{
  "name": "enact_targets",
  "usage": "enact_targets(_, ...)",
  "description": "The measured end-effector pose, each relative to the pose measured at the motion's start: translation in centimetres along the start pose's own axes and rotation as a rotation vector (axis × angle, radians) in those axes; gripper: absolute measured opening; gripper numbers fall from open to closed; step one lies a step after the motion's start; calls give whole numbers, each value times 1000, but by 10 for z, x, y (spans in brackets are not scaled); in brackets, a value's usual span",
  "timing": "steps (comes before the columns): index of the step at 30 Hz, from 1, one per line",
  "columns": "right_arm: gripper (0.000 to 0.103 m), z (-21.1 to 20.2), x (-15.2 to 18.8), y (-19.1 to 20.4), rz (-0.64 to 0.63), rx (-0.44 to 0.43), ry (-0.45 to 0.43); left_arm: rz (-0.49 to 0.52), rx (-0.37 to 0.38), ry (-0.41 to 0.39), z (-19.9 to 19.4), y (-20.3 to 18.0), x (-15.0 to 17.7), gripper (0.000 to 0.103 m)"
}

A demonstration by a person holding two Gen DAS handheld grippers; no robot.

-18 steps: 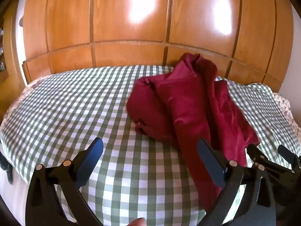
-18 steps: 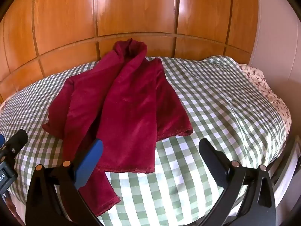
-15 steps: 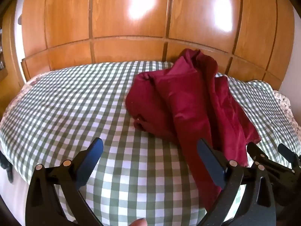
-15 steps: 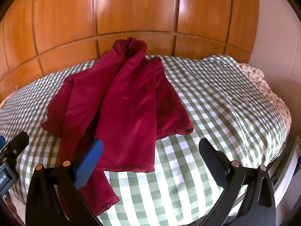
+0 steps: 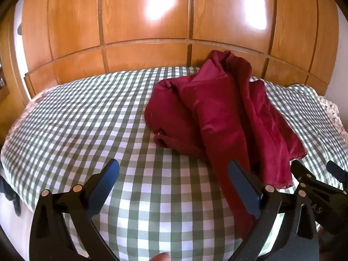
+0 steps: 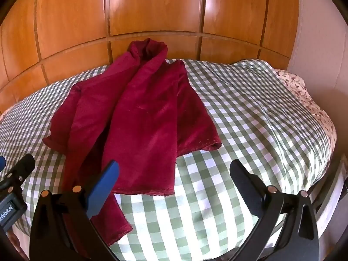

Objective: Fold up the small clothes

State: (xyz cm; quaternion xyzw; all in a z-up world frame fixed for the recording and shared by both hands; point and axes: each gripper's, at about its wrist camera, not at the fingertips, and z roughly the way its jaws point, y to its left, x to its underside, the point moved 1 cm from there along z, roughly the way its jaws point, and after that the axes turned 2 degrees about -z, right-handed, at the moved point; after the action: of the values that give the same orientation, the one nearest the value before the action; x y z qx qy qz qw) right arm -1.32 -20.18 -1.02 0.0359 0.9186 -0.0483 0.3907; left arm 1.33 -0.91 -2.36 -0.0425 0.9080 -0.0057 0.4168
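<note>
Both views edged slightly closer to crumpled maroon velvety garment [image 6: 139,117], lace-trimmed hem, lying mid-bed toward headboard edge on green-white gingham cover [image 6: 250,113]. Left gripper [image 5: 174,187] and right gripper [image 6: 174,180] jaws wide apart, empty, above near edge. Glossy wood-panel headboard [image 5: 143,50] behind.

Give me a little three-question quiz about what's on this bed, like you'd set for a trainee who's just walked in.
1. True or false: the dark red garment is already folded into a neat square.
2. What pattern covers the bedspread? A. floral all over B. green and white check C. plain blue
3. Is the left gripper or the right gripper holding any cloth?

Key
1. False: it lies rumpled and spread out, its far end up against the wooden panelling.
2. B.
3. Neither: both stand wide open with nothing gripped between their pads.
</note>
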Motion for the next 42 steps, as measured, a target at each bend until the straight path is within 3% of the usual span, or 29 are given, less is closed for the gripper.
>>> enact_targets(16, 101, -18, 8, -8, 4, 42, 18, 3, 36, 0, -6, 6, 0, 99)
enact_targets(42, 101, -12, 7, -22, 40, -7, 9, 38, 49, 34, 4, -5, 8, 99)
